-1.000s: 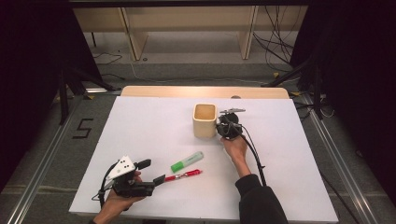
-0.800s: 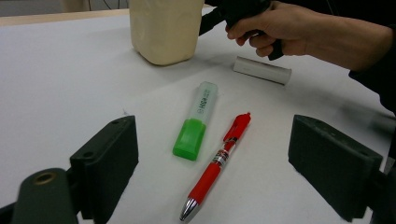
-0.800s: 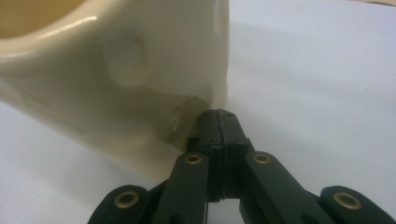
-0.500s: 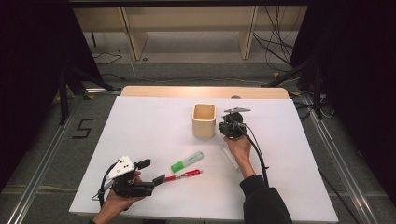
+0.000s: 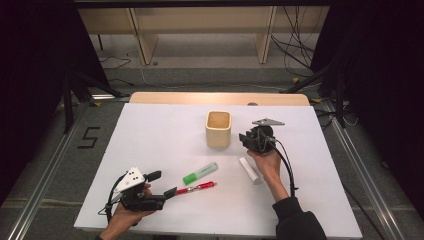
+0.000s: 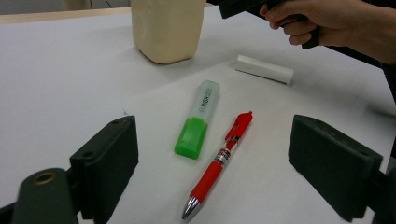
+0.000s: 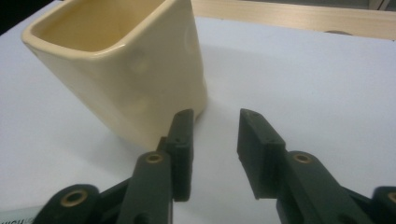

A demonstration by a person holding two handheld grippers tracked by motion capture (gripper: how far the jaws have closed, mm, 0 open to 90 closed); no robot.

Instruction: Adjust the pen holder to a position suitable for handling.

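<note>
A cream square cup (image 5: 218,129) stands upright at the middle of the white table (image 5: 150,140). My right gripper (image 5: 243,139) hovers just right of it, and its jaws have just been opening with nothing between them. In the right gripper view the right gripper (image 7: 215,116) points past the cup (image 7: 116,60), whose corner is by the left jaw. Near the front left, my left gripper (image 5: 161,183) rests wide open, aimed at a green highlighter (image 6: 197,119) and a red pen (image 6: 219,163). The highlighter (image 5: 200,173) and the pen (image 5: 196,188) lie side by side.
A short white stick (image 5: 249,170) lies on the table under the right hand. A wooden strip (image 5: 175,97) borders the far edge. Beyond it are shelf legs and cables on the floor; a floor mark reads 5 at the left.
The right gripper has drawn back to the right, away from the cup, and its jaws have gone from shut to partly open. The left gripper has stayed put.
</note>
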